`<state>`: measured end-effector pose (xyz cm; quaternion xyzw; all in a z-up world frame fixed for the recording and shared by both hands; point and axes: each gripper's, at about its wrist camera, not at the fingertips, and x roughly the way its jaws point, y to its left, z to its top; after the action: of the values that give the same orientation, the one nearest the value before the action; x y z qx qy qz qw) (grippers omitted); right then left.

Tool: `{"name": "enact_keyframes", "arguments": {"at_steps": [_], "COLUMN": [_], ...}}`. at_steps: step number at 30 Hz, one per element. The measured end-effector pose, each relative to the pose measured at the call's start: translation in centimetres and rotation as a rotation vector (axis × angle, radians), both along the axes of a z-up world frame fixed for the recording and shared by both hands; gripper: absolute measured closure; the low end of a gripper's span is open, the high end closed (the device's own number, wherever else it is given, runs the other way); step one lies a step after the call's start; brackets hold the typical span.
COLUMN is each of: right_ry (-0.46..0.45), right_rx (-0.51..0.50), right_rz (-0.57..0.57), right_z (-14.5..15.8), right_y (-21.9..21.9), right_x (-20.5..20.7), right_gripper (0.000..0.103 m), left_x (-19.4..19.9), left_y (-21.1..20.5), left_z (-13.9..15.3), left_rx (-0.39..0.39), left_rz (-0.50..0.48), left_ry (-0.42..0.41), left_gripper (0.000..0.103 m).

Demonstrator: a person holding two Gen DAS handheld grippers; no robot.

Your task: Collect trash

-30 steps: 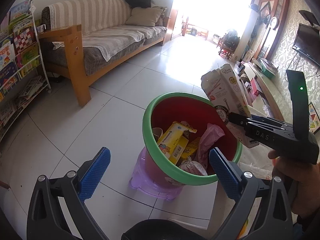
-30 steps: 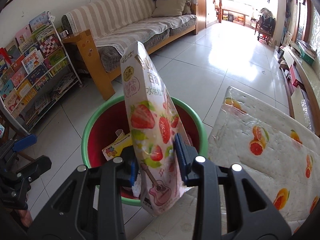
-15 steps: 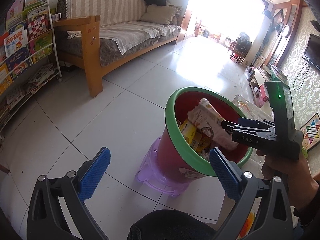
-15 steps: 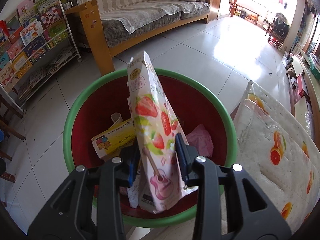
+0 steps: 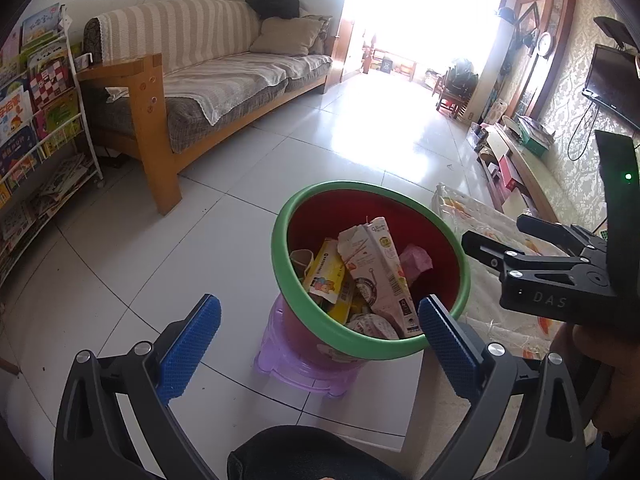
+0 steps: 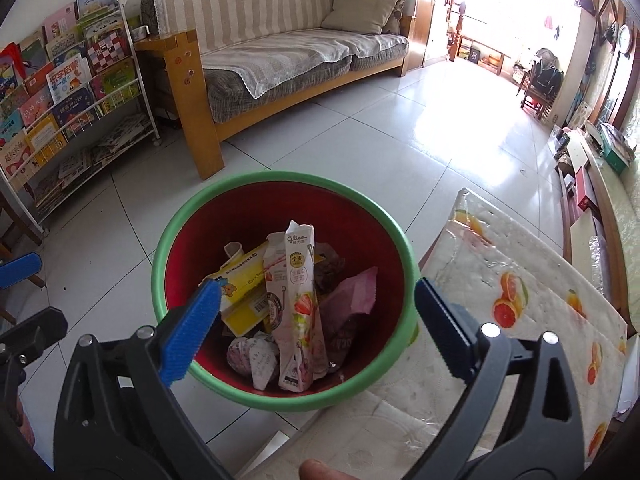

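Note:
A red bin with a green rim stands on a purple stool. Inside it lies a pink strawberry snack carton, leaning among a yellow box, a pink wrapper and other trash. My right gripper hovers just above the bin's near rim; its jaws are opening wide, with nothing pressed between the pads. My left gripper stands open and empty to the left of the bin. In the left wrist view the right gripper shows at the right, held by a hand.
A table with a fruit-print cover sits right beside the bin. A wooden sofa and a book rack stand at the back left. White tiled floor stretches toward a bright doorway. A low TV cabinet lines the right wall.
The right gripper opened and let go of the strawberry carton, which now lies in the bin. Both grippers drew back a little from the bin.

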<state>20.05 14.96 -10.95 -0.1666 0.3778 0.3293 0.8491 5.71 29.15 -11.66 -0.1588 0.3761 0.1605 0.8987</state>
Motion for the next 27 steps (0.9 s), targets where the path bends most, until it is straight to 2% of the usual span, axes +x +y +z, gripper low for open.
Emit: {"name": "enact_keyframes", "arguments": {"at_steps": [7,14,19,27], "right_ry": [-0.067,-0.073,-0.12,-0.207], "right_rx": [0.051,0.087,0.114,0.134], "right_rz": [-0.121,-0.316,-0.412,-0.522], "right_z": [4.0,6.1,8.0,10.7], "right_y": [-7.3,-17.5,-23.8,-30.9], "right_x": [-1.4,-1.9,-3.4,-6.7], "right_gripper": [0.005,0.005,0.005,0.005], "left_x": [1.3,2.0,2.2,2.0], "left_y": [-4.9,-10.8,-16.1,-23.4], "left_z": [2.5,6.1,8.3,10.0], "left_rx": [0.056,0.121,0.185,0.242], "left_rz": [-0.075,-0.148,-0.212,-0.313], "left_ry": [-0.034,-0.119,-0.192,-0.232], "left_gripper": [0.008,0.008,0.008,0.008]}}
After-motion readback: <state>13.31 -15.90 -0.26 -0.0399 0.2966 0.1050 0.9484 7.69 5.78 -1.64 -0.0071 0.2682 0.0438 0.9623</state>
